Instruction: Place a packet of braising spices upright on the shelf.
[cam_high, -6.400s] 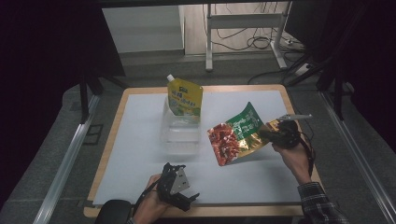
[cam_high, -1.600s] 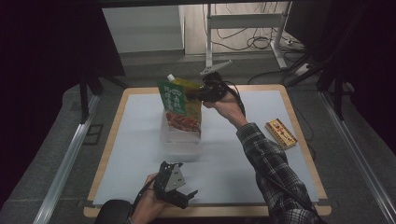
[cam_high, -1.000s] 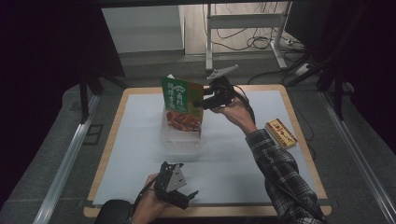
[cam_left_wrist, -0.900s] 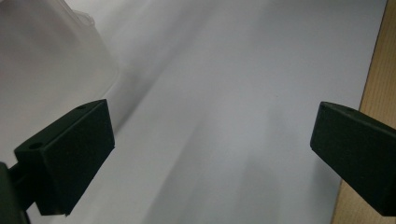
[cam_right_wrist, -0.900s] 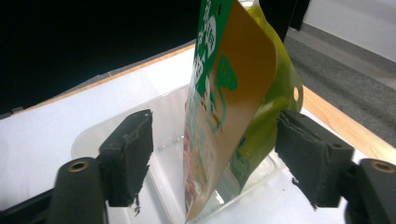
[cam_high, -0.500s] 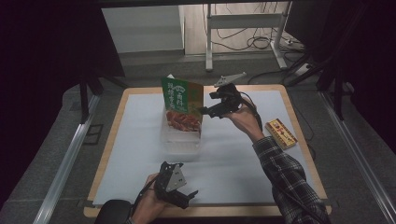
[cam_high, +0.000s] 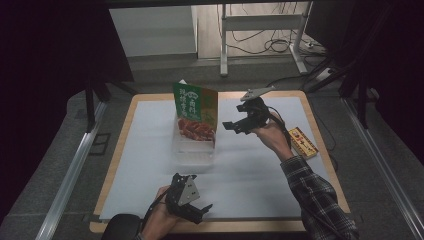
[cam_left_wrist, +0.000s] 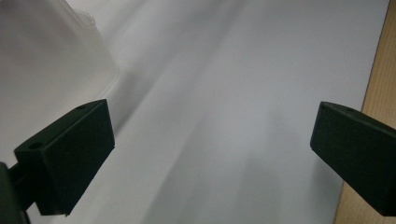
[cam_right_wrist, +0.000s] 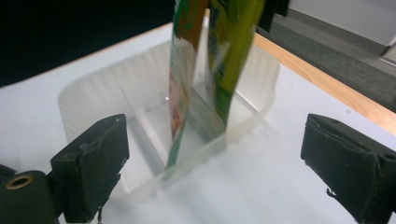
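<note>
A clear plastic bin (cam_high: 192, 150) stands mid-table on the white mat. Two snack pouches stand upright in it: a green and red pouch (cam_high: 192, 112) in front and a yellow pouch (cam_high: 211, 102) behind. My right gripper (cam_high: 231, 126) hovers just right of the bin. Its jaws have just been opening and now stand open with nothing between them. In the right gripper view (cam_right_wrist: 215, 158) the bin (cam_right_wrist: 93, 112), the green and red pouch (cam_right_wrist: 182, 79) and the yellow pouch (cam_right_wrist: 231, 56) lie ahead. My left gripper (cam_high: 202, 212) rests open near the front edge, empty (cam_left_wrist: 212, 154).
A flat yellow and red box (cam_high: 303, 142) lies on the mat at the right. The table's wooden rim (cam_high: 320, 150) frames the mat. In the left gripper view, the bin's corner (cam_left_wrist: 56, 60) sits at the upper left and the wooden edge (cam_left_wrist: 380, 70) at the right.
My right gripper let go of the green and red pouch, which now stands in the bin, and drew back to the right and down. The left gripper has not moved.
</note>
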